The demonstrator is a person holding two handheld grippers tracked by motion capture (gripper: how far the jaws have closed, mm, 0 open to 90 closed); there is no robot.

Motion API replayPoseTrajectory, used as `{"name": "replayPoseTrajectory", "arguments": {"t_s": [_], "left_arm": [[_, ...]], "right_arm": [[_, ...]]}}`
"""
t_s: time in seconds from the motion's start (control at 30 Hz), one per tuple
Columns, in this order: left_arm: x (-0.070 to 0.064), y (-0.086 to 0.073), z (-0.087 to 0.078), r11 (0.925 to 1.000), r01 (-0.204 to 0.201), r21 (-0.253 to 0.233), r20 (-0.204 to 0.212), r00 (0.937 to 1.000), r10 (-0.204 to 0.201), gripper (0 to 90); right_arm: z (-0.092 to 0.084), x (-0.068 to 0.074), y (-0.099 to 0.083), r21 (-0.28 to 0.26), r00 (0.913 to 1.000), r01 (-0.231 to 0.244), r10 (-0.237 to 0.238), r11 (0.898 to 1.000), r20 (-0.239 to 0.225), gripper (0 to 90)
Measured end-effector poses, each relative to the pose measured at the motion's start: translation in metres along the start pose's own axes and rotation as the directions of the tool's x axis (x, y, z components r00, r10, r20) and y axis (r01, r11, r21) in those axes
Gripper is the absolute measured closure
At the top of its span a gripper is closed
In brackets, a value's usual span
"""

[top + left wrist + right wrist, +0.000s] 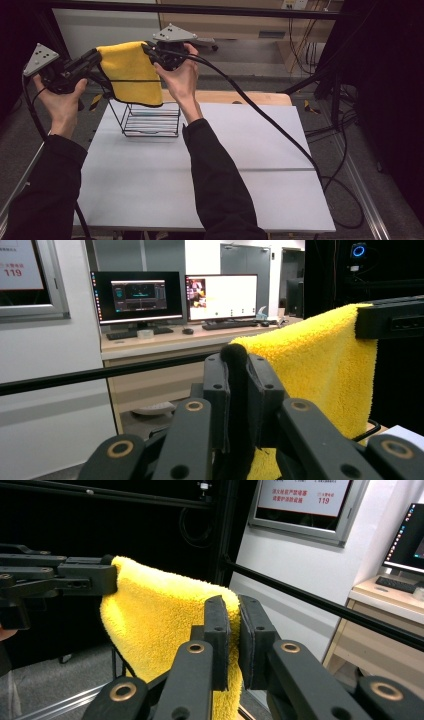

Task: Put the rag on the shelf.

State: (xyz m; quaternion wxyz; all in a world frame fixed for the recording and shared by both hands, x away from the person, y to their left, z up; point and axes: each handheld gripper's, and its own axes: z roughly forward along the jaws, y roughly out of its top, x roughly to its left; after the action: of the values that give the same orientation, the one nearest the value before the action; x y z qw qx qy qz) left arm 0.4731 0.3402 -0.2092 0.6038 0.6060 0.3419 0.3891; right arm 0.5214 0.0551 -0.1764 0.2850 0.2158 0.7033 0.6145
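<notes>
White table (210, 170) below, wire rack (150, 119) at its far left; above it the yellow cloth (134, 72) hangs stretched, left gripper (95, 56) and right gripper (150, 51) each clamping a top corner.

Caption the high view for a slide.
Two hand-held grippers, left and right, hold a yellow towel stretched above a wire rack.

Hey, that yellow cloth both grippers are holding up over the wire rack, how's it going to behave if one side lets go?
The yellow cloth is probably floppy: it sags and drapes between the left gripper and right gripper. Freed on one side, it would likely swing down and hang from the other. Its fluffy pile looks grippy rather than slippery, and it may snag on the wire rack.
</notes>
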Motion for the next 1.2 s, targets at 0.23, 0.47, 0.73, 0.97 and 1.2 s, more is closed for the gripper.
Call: {"name": "replayPoseTrajectory", "arguments": {"t_s": [0.23,0.47,0.73,0.97,1.2], "left_arm": [[-0.003,-0.003,-0.008,0.9999,0.009,0.005,0.016,0.9998,-0.009,80.1],[-0.005,-0.007,-0.017,0.9965,0.018,0.081,0.032,0.9993,-0.020,79.7],[-0.011,-0.015,-0.028,0.9906,-0.003,0.137,0.053,0.9986,-0.004,79.3],[-0.017,-0.023,-0.035,0.9796,-0.029,0.199,0.056,0.9983,0.019,78.3],[-0.017,-0.029,-0.041,0.9694,-0.025,0.244,0.082,0.9966,0.005,74.2]], "right_arm": [[-0.010,0.010,0.000,0.024,0.9996,0.029,-0.028,0.999,-0.003,83.7],[-0.018,0.022,-0.002,0.087,0.9995,0.026,-0.024,0.996,-0.023,83.6],[-0.026,0.032,-0.011,0.137,0.9991,0.006,0.000,0.991,-0.043,83.6],[-0.032,0.036,-0.027,0.168,0.9967,-0.017,0.030,0.986,-0.076,83.4],[-0.032,0.045,-0.037,0.210,0.9965,0.022,-0.004,0.977,-0.084,83.1]]}}
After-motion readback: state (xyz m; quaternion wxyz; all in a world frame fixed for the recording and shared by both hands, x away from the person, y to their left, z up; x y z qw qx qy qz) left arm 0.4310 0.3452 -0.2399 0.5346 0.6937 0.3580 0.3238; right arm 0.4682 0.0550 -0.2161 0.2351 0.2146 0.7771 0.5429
